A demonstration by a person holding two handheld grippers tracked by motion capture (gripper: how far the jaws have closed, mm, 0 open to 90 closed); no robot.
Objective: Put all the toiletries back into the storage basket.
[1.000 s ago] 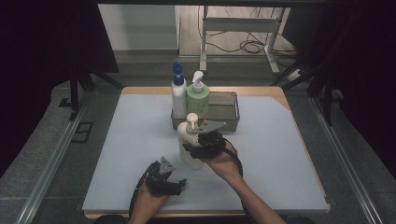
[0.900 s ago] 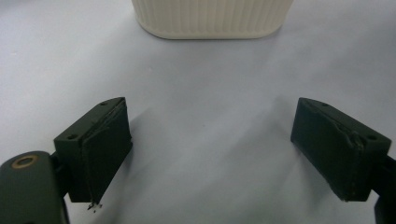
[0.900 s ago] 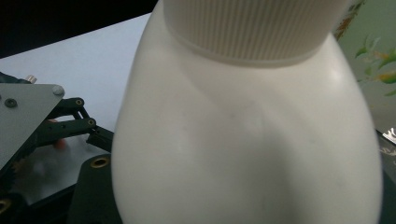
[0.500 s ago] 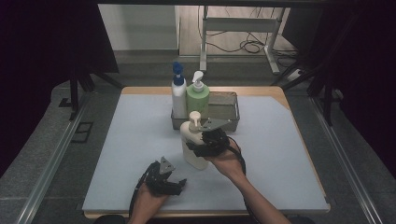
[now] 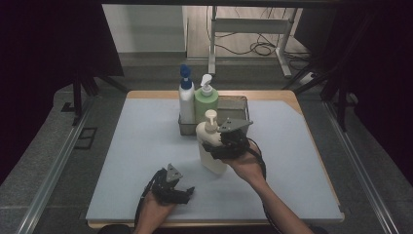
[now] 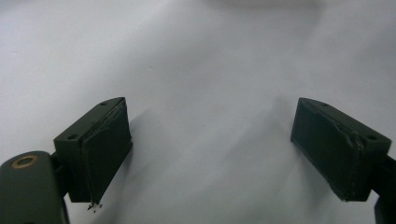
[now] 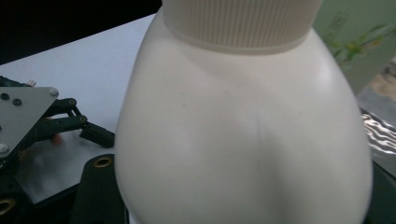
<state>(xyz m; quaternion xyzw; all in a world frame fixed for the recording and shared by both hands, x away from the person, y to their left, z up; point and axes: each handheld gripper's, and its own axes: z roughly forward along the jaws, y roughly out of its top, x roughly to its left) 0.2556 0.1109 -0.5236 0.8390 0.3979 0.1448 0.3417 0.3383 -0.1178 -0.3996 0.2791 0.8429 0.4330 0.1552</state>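
Lifted toward the tray (image 5: 241, 105), the cream bottle (image 5: 210, 146) sits clamped in the right gripper's (image 5: 225, 146) jaws; left gripper's (image 5: 176, 191) jaws gape empty.

Pump bottle (image 5: 210, 146) before the basket (image 5: 237, 105) — two bottles (image 5: 196, 100) inside.

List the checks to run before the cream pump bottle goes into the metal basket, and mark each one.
1. Grip: right gripper shut on the cream pump bottle, body between its jaws: ok.
2. Bottle clear of the mat: cannot tell; its base looks near the surface.
3. Bottle attitude: tilted, not upright: not ok.
4. Free room in the metal basket beside the green pump bottle and blue-capped white bottle: ok.
5. Left gripper open, holding nothing, away from the path: ok.
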